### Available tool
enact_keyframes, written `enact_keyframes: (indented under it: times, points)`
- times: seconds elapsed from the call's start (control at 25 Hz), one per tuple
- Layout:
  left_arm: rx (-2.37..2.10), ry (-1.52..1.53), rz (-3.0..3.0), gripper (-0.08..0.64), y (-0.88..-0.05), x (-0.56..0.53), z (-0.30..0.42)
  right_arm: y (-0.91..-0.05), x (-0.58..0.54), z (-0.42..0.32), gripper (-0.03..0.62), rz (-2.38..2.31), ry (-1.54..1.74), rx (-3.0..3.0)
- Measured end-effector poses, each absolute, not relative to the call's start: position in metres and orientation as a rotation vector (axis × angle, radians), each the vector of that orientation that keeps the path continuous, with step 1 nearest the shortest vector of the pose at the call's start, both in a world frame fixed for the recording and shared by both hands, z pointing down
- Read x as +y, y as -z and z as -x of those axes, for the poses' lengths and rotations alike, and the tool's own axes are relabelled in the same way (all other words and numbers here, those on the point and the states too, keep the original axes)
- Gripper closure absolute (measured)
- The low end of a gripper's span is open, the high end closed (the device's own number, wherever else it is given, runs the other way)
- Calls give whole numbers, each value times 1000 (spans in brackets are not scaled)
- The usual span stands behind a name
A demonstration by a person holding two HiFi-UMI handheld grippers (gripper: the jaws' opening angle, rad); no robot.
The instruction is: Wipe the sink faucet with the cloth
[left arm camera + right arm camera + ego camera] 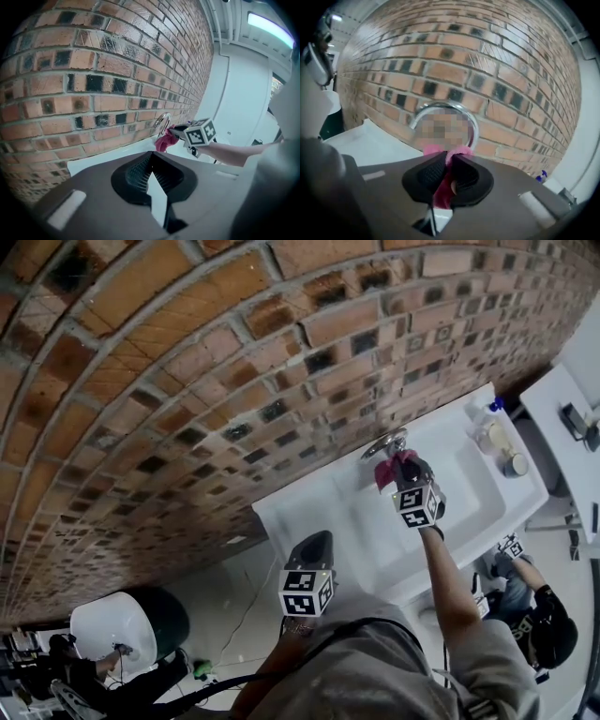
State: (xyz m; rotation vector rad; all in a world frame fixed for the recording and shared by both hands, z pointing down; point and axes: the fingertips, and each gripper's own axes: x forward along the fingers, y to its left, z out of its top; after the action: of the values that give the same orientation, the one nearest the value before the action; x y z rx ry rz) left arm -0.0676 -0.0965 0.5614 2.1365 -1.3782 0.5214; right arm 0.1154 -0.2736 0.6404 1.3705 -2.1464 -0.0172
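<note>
Right tongs (446, 174) clamped on the pink cloth (440, 190). The cloth sits just beneath the arch of the chrome faucet (384, 443), at the 11 o'clock edge of the white sink (469, 507). Left tongs (151, 172) closed, empty, well apart at the faucet's 7 o'clock.

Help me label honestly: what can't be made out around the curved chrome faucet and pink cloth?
Right gripper view: a mosaic patch fills the arc of the curved chrome faucet, hiding where the pink cloth meets it.
Head view: the cloth and right gripper cover the spout end; contact is too small to judge.
Left gripper view: the cloth hides the faucet's lower part.
White sink: basin partly behind the gripper, head view.
</note>
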Motion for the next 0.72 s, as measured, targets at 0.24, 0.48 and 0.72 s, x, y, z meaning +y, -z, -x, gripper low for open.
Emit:
enact_keyframes:
  times: [0.24, 0.48, 0.72]
  points:
    - [-1407, -517, -2124, 540, -559, -94, 82, -675, -318, -151, 558, -1408, -85, -2006]
    - [-1440, -502, -2091, 540, -560, -97, 99, -645, -312, -137, 557, -1452, 43, -2089]
    - [-1394, -520, -2124, 540, -563, -97, 84, -596, -295, -97, 557, -1325, 348, -2180]
